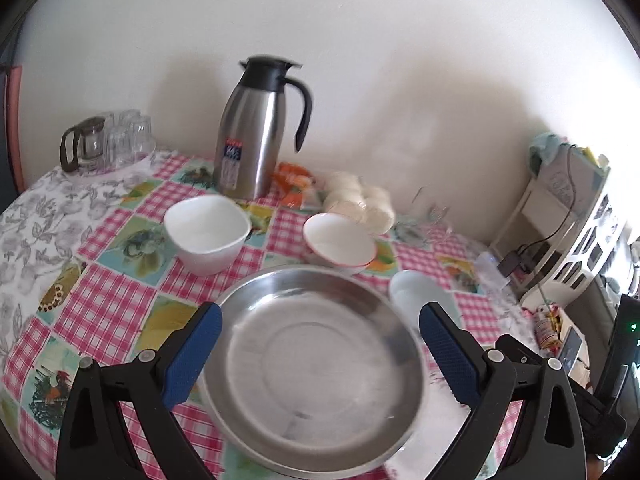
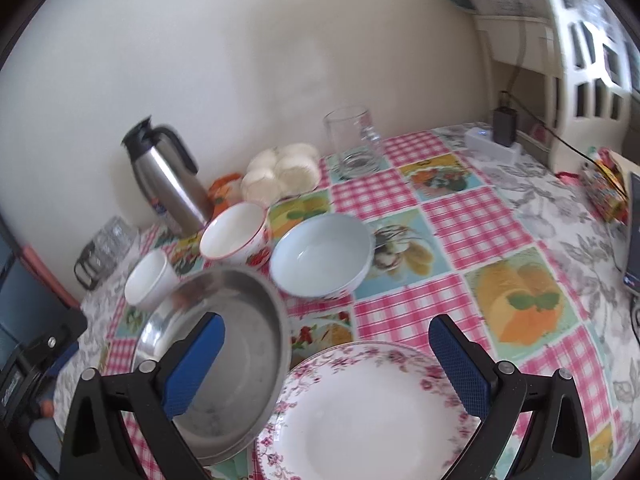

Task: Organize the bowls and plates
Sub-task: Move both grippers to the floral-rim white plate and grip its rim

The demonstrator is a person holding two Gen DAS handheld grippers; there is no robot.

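Both claws are held wide apart and empty: the left claw (image 1: 320, 360) above the steel plate (image 1: 316, 368), the right claw (image 2: 326, 364) above the floral plate (image 2: 368, 412), side by side near the tabletop's (image 2: 472, 216) front edge. Three bowls (image 2: 322, 256) sit behind. Rims would best be gripped squarely before stacking.
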